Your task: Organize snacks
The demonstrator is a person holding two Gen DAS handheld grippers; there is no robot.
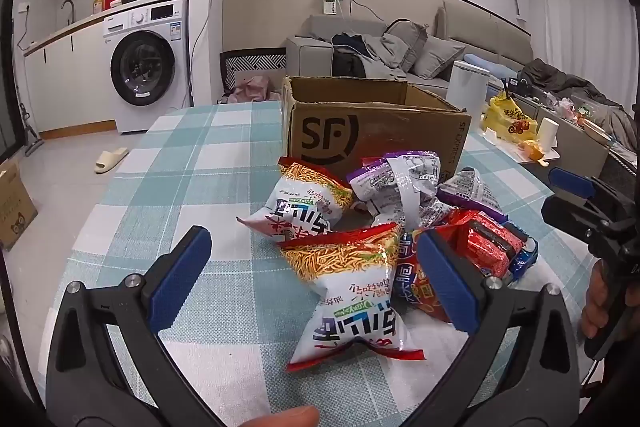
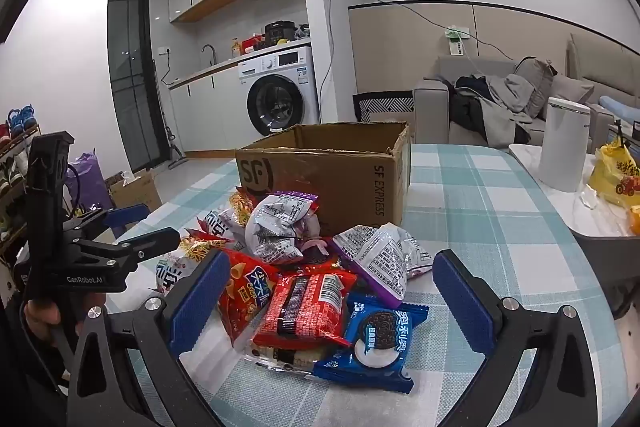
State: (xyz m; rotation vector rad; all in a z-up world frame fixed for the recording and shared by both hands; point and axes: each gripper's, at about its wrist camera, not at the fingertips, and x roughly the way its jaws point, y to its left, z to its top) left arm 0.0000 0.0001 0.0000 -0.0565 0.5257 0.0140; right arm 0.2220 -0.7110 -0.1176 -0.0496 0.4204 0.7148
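1. Snacks lie in one loose heap on a worktop (image 1: pixel 192 163) covered by a teal and white checked cloth; none looks sorted yet.

2. Left tongs (image 1: pixel 314 277) stand wide apart and clamp nothing. Between their blue pads, and just ahead, lies a white noodle-snack bag with red edges (image 1: pixel 352 291). A second bag of the same kind (image 1: pixel 308 203) sits a little farther ahead.

3. Right tongs (image 2: pixel 326 297) also stand wide apart and empty. Between their pads lie a red wrapped packet (image 2: pixel 306 309) and, to its right, a blue cookie pack (image 2: pixel 378 337). An orange-red crisp bag (image 2: pixel 244 291) lies by the left pad.

4. Beyond both tongs, silver and purple bags (image 2: pixel 280 227) are piled on top of the heap, one of them (image 2: pixel 380 255) leaning toward the right pad of the right tongs.

5. Cardboard box (image 2: pixel 332 179), open at the top, stands just behind the heap, farther from both tongs. From these angles its inside cannot be seen, so whether anything is already in it cannot be told.

6. Progress, as a judgement: the task appears to be at or near its start. Every visible snack is on the cloth outside the box, and neither tool has picked anything up.

7. Left to do, most likely: lift each pack in turn and place it, probably in the box.
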